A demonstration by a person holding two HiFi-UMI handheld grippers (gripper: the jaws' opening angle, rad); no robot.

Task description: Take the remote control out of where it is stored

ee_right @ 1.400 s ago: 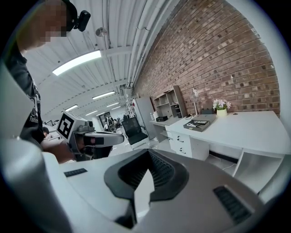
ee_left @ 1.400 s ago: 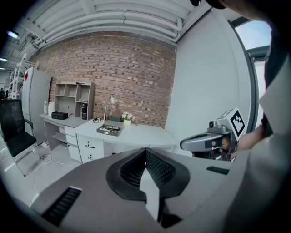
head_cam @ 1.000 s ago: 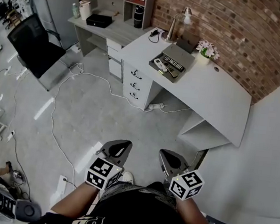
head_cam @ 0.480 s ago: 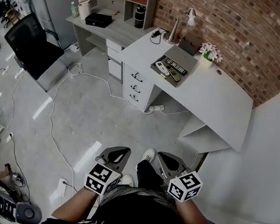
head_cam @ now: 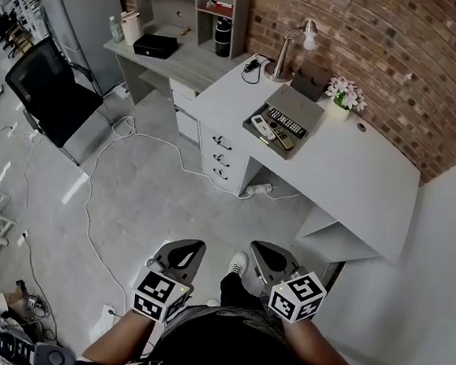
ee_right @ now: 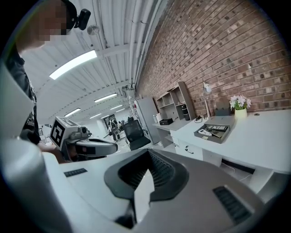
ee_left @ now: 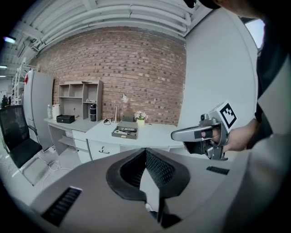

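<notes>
A shallow grey tray (head_cam: 250,128) lies on the grey corner desk (head_cam: 352,171), far ahead of me. In it are a white remote control (head_cam: 261,126), a black one (head_cam: 286,122) and another beside them. The same tray (ee_left: 125,132) shows small in the left gripper view, and the tray (ee_right: 212,132) also appears in the right gripper view. My left gripper (head_cam: 187,251) and right gripper (head_cam: 269,256) are held close to my body over the floor, far from the desk. Both are shut and hold nothing.
A black office chair (head_cam: 54,96) stands at the left. White cables (head_cam: 87,202) run across the floor towards a drawer unit (head_cam: 219,156) under the desk. A lamp (head_cam: 297,42) and a flower pot (head_cam: 344,93) stand behind the tray. A white wall (head_cam: 435,307) rises at my right.
The person has stepped forward: a shoe now shows between the grippers, and the desk has shifted a little in the head view. Both grippers stay shut at the body.
</notes>
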